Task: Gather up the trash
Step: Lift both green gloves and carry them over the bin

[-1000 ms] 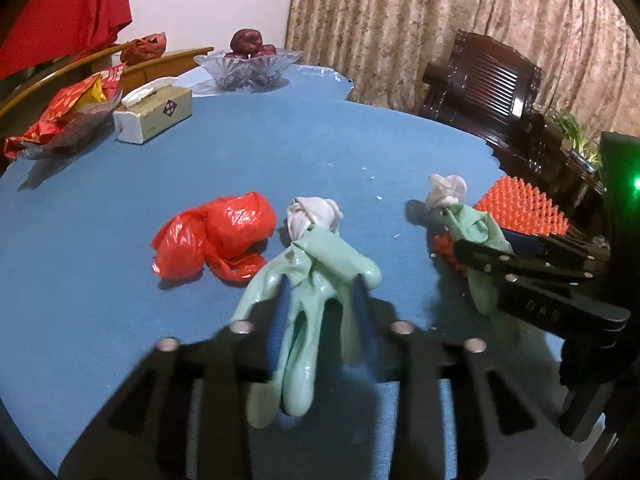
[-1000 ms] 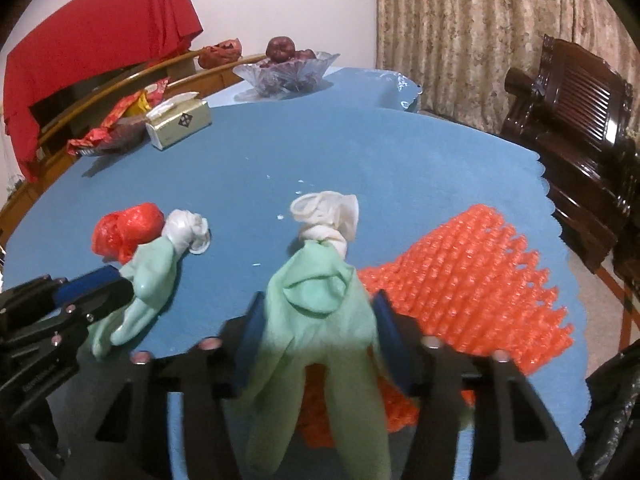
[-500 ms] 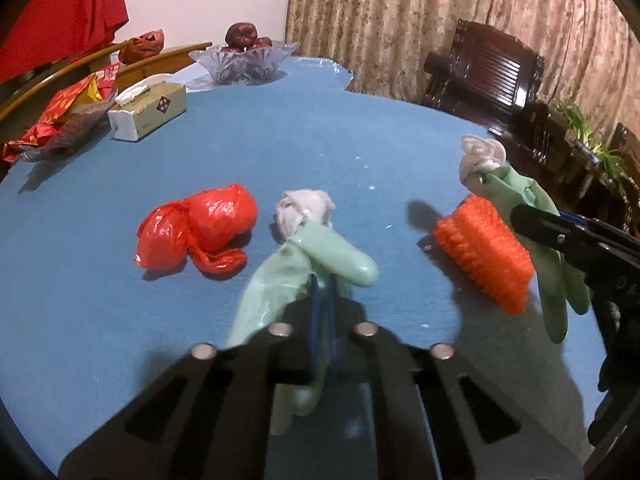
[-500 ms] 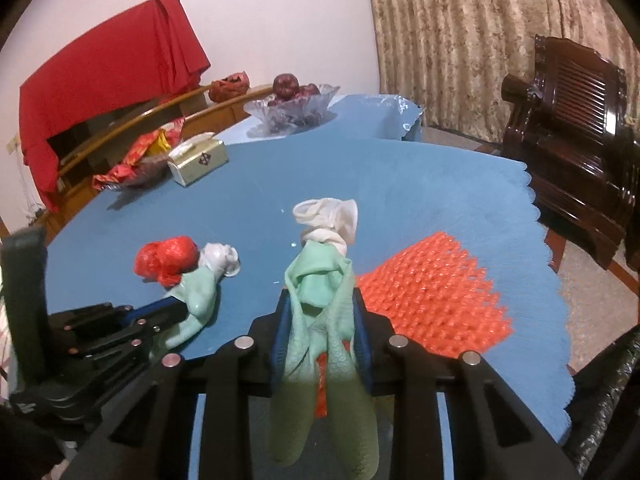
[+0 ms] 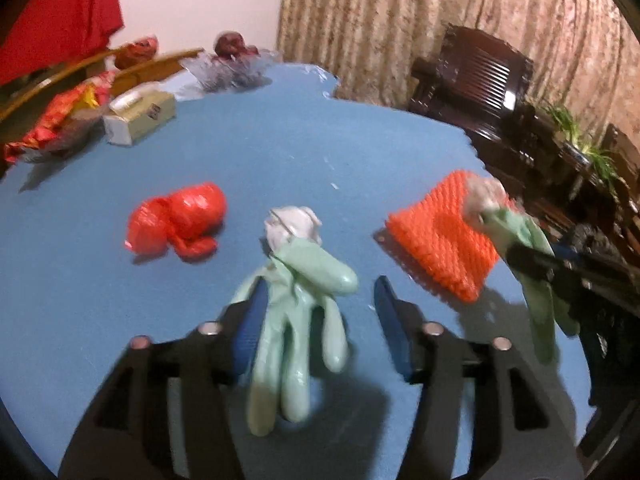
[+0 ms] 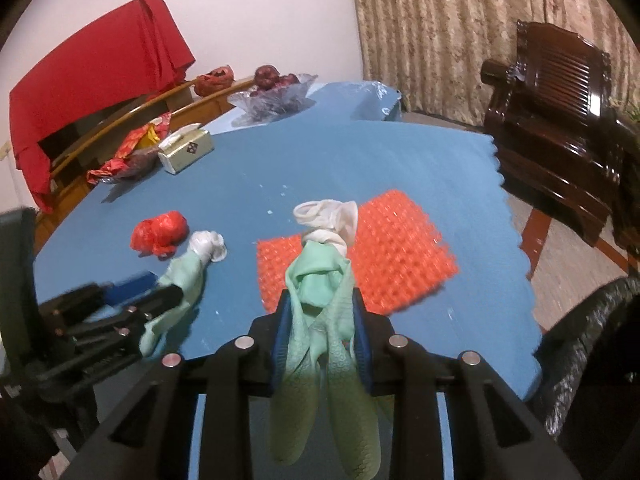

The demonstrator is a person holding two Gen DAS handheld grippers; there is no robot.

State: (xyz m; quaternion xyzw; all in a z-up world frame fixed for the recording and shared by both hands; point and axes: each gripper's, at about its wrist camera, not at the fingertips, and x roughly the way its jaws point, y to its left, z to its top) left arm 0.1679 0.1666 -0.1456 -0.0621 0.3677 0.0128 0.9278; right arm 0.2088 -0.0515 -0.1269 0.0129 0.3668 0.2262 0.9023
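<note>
My left gripper is open, its blue pads wide apart around a pale green rubber glove with a white cuff that lies between them on the blue table. My right gripper is shut on a second green glove, held above the table's near edge; it also shows in the left wrist view. A crumpled red plastic bag lies left of the first glove. An orange bubble-wrap sheet lies to the right.
A tissue box, red snack wrappers and a glass fruit bowl stand at the table's far side. A dark wooden chair stands right of the table. A black bag hangs at the near right.
My left gripper was shut on its glove half a second ago and has opened wide. My right gripper has lifted its glove higher and back toward the table's edge.
</note>
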